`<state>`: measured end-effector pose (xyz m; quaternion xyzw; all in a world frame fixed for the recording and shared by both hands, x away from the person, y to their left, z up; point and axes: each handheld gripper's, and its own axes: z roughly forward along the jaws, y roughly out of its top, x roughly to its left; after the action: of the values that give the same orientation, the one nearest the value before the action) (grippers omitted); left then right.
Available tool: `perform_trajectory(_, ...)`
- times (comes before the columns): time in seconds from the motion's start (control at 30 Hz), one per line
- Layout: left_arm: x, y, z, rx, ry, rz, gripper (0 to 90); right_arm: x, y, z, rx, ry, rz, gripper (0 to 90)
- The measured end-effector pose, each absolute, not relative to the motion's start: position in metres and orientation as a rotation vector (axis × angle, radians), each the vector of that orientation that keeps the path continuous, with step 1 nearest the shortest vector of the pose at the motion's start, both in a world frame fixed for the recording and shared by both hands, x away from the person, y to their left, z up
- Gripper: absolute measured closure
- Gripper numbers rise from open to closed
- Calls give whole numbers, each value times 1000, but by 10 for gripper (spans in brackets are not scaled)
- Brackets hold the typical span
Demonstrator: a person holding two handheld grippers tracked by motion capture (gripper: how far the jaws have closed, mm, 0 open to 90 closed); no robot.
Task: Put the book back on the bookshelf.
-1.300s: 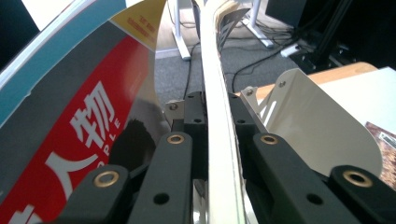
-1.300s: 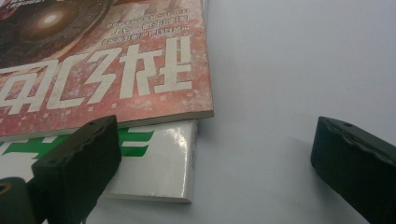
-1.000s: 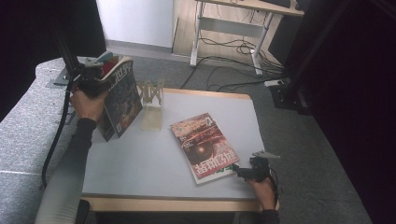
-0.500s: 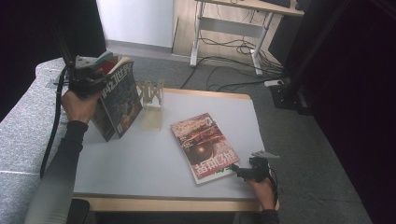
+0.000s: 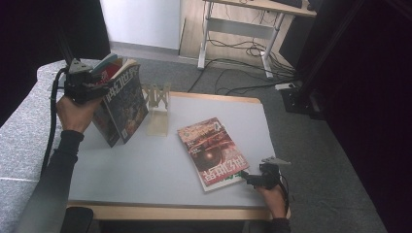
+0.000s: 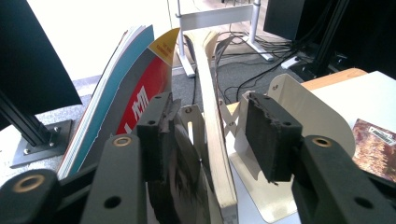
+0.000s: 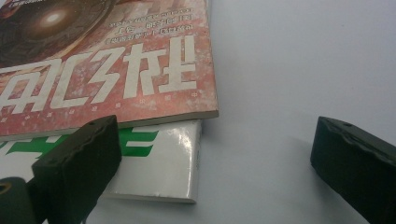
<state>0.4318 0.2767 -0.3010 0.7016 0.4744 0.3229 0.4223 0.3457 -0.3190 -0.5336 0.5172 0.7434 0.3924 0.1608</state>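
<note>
Table point(image 5: 145, 165): grey top, wood rim, cable-strewn floor beyond its far edge.

Books point(image 5: 121, 104): a bunch held upright near the far-left corner, bottom edges on the table, tilted toward the left edge. Left gripper view shows several covers fanned out, teal/red ones point(image 6: 126, 88) on one side and a pale curved one point(image 6: 212, 121) between the jaws.

Magazine point(image 5: 212, 151): flat, red cover, right of centre, near end close to the front edge. A white magazine point(image 7: 159, 163) with green lettering lies under it, its corner sticking out.

Bookend point(image 5: 156, 104): cream metal, just right of the books, near the far edge.

Left gripper point(image 5: 80, 85): at the books' top. Jaws part-open, straddling the pale cover; can't tell if they pinch it.

Right gripper point(image 5: 252, 178): front-right corner, low on the table, jaws wide, nothing held; one jaw just beside the white corner.
</note>
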Motion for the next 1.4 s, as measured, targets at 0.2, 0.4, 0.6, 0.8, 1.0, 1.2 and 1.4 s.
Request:
perform_trajectory(0.2, 426, 275, -301, 1757, 1165, 797, 453, 346, -319, -534, 1481, 2122, 1122, 16)
perform_trajectory(0.4, 418, 271, -301, 1774, 1137, 795, 371, 346, -319, -534, 1481, 2124, 1122, 17)
perform_trajectory(0.6, 406, 274, -298, 1760, 1099, 753, 293, 345, -319, -534, 1484, 2124, 1122, 17)
perform_trajectory(0.8, 395, 274, -299, 1769, 1058, 718, 223, 345, -319, -534, 1482, 2126, 1120, 17)
perform_trajectory(1.0, 387, 271, -303, 1786, 1026, 664, 163, 345, -319, -534, 1485, 2125, 1121, 16)
perform_trajectory(1.2, 377, 268, -311, 1787, 1002, 612, 143, 345, -319, -534, 1483, 2123, 1121, 17)
perform_trajectory(1.4, 369, 266, -321, 1799, 971, 562, 104, 345, -319, -534, 1484, 2123, 1121, 17)
